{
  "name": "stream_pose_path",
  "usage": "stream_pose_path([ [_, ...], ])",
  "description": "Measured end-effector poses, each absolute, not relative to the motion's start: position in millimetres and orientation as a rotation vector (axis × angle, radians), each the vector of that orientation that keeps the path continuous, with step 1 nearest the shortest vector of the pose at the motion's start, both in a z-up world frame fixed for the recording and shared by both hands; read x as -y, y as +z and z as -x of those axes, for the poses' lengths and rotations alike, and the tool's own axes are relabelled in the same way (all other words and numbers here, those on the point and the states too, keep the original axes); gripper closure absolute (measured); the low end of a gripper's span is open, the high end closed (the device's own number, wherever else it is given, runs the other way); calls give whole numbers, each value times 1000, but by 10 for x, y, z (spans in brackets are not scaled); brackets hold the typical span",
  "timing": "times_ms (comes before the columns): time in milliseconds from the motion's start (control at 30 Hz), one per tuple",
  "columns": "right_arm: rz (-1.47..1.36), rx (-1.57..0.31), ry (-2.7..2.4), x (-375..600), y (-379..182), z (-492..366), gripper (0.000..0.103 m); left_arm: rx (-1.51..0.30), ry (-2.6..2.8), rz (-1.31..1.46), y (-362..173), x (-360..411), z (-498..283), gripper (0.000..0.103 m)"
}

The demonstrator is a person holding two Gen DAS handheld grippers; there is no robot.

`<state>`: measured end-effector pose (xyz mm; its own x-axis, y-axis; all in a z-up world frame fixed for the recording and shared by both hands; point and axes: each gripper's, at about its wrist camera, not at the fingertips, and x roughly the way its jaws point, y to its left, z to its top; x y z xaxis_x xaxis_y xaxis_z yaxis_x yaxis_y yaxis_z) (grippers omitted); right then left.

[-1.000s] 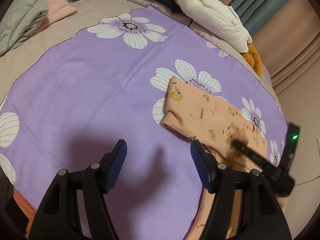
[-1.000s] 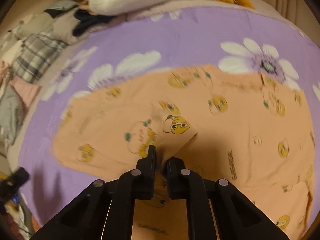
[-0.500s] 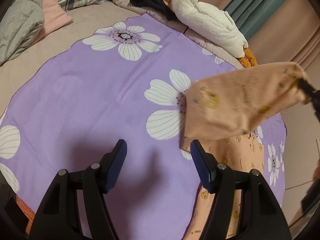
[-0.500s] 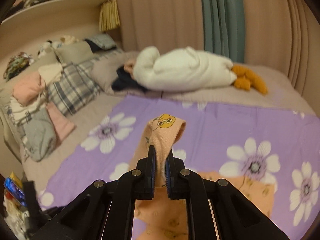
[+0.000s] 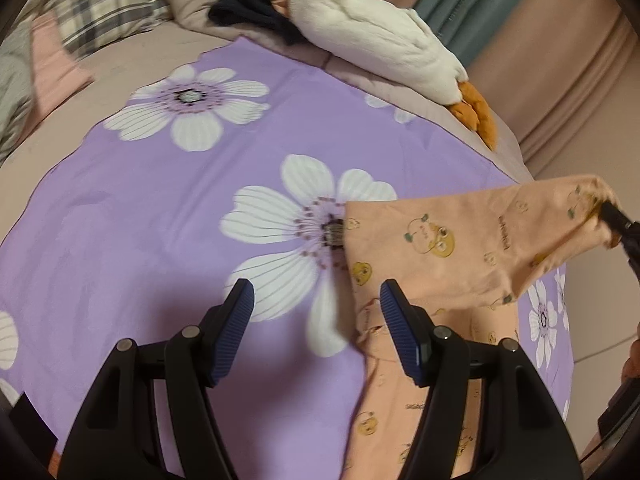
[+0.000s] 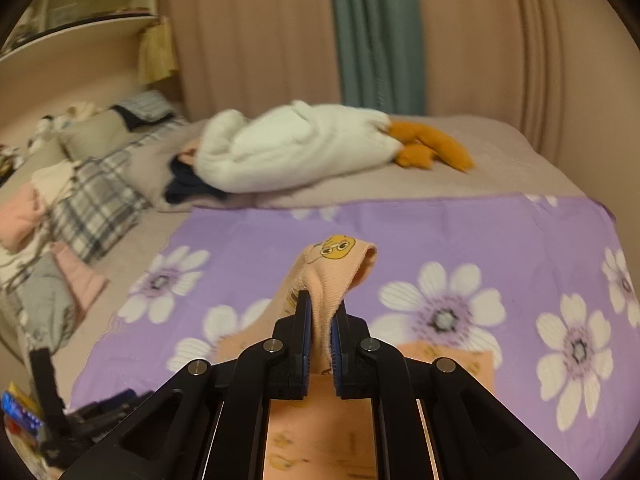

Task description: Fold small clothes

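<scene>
The left gripper hangs over the purple flowered sheet on the bed, its 2 blue-padded fingers spread wide with nothing between them. Below the gap lies bare sheet and the petals of 1 large white flower. Just right of its right finger begins the peach garment, printed with small yellow cartoon faces. That garment's long axis seems to run from the near edge of the bed, beside the left gripper, away toward the far right corner, with its lower part flat on the sheet and its upper part lifted in a slanting flap.

The lifted flap rises to the right, where the right gripper has it. In the right wrist view the jaws are closed to a narrow slot around a bunched fold of the peach cloth, which stands up above the fingertips and droops over with 1 yellow face on top. The rest of the garment hangs down from there to the sheet.

So the relation that matters: the free, flat part of the garment lies just right of and slightly ahead of the left gripper, and this is the nearer of the 2 to that part. Judging by this, the raised flap probably needs carrying leftward across the flat part.

Behind, along the far edge of the bed, lie a white plush goose with orange feet and a plaid pillow.
</scene>
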<state>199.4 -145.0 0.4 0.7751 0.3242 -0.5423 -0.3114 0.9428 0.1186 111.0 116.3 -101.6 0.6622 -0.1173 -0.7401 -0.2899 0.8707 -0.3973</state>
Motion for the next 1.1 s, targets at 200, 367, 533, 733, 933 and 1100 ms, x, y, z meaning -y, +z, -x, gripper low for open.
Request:
stream_pose_path([
  [200, -38, -646, 274, 1726, -203, -2082, 93, -897, 44, 468, -1094, -864, -1366, 38],
  [367, -61, -689, 232, 1974, -373, -2151, 93, -933, 48, 390, -1215, -665, -1544, 38],
  [533, -84, -747, 181, 2215, -595, -2237, 93, -990, 34, 388, -1386, -588, -1654, 38],
  [733, -112, -811, 134, 2406, -845, -2311, 93, -1029, 3, 377, -1491, -452, -1737, 38],
  [933, -137, -841, 114, 2526, -971, -2344, 93, -1065, 10, 344, -1623, -387, -1793, 40],
  [1100, -158, -858, 100, 2614, -1039, -2353, 93, -1107, 31, 350, -1798, -430, -1837, 39],
])
